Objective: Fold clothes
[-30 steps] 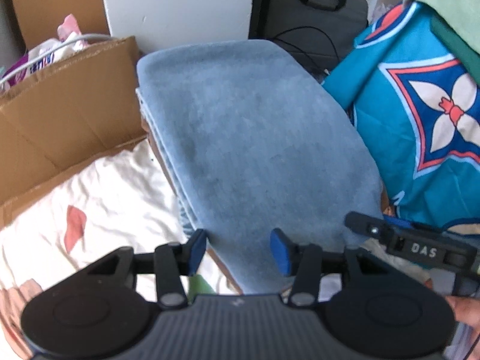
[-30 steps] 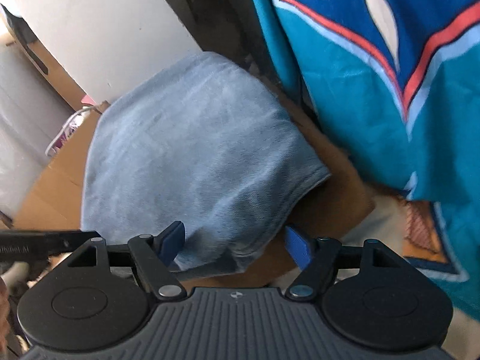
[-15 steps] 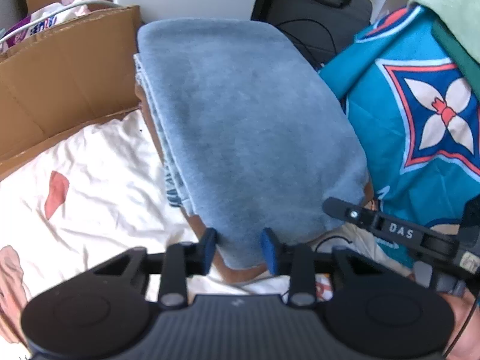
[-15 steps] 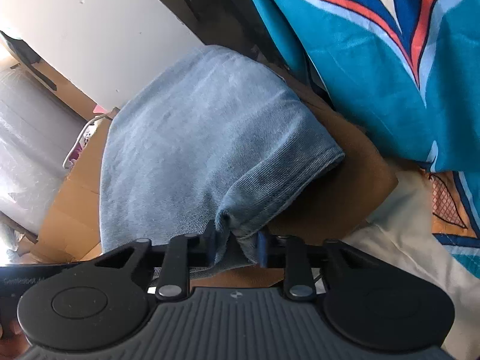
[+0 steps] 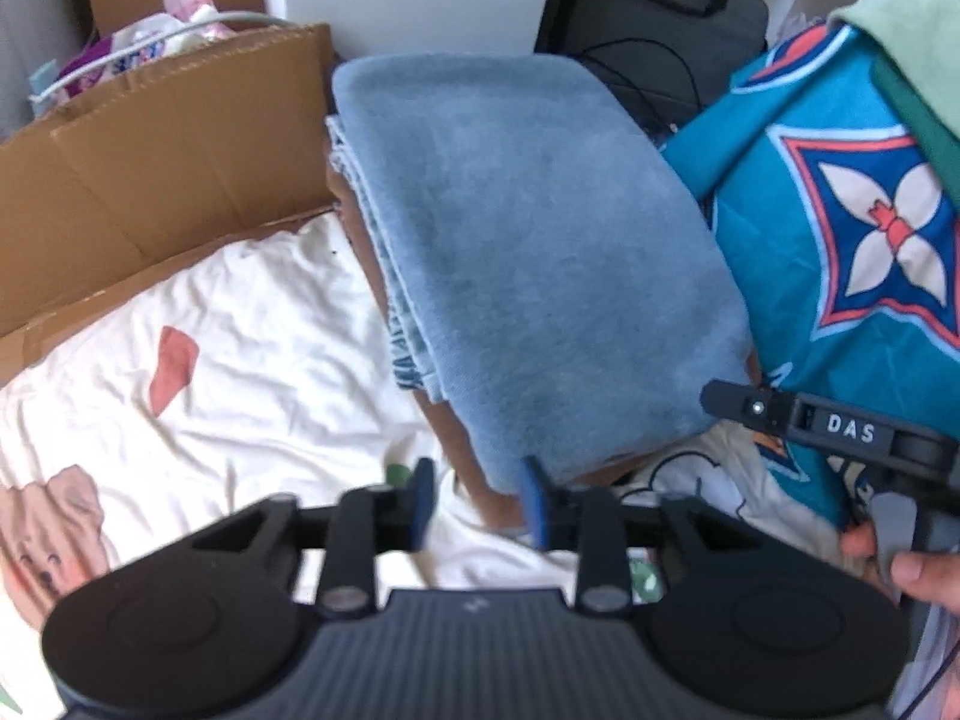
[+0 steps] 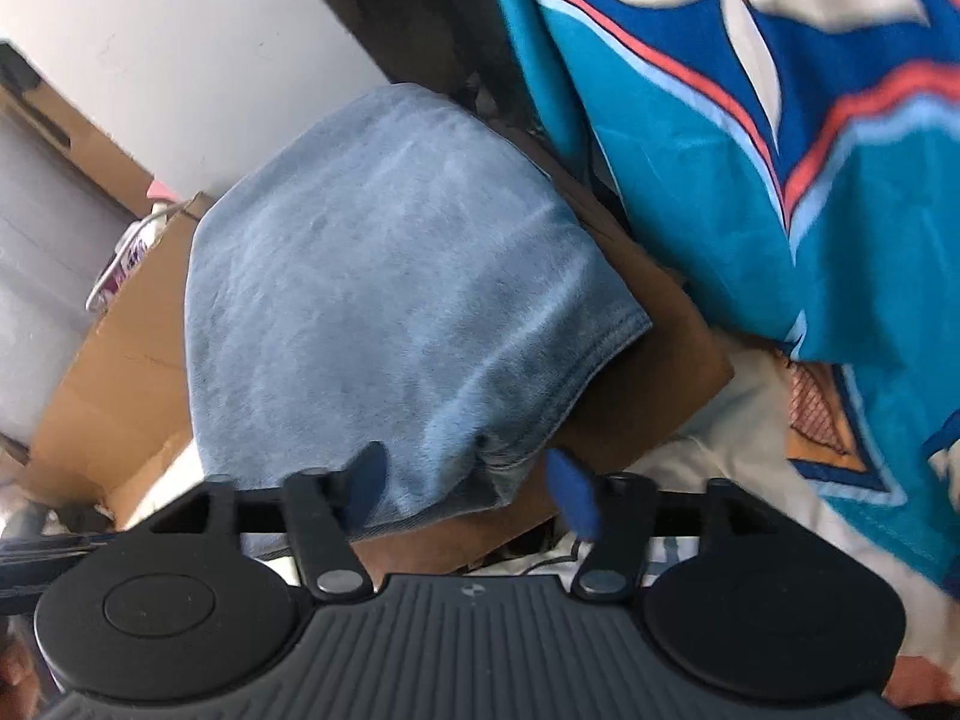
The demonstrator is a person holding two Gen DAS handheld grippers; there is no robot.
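Observation:
A folded light-blue garment (image 5: 528, 252) lies on a brown cardboard sheet (image 6: 660, 372), its stacked edges showing on the left side. My left gripper (image 5: 477, 501) is open just short of the garment's near edge, with only white bedding between its fingers. My right gripper (image 6: 474, 483) is open too, and the garment's near right corner (image 6: 498, 462) droops between its blue pads without being pinched. The right gripper's black body also shows in the left wrist view, held by a hand (image 5: 918, 570).
A white printed sheet (image 5: 198, 396) covers the bed at left. An open cardboard box (image 5: 156, 174) with bags stands behind it. A teal, blue and red patterned cloth (image 5: 852, 228) hangs at right, with a green cloth (image 5: 912, 30) above. A black bag (image 5: 654, 18) stands at the back.
Both grippers were shut on the garment's near edge half a second ago; now both have opened and let it go. The left gripper has pulled back slightly.

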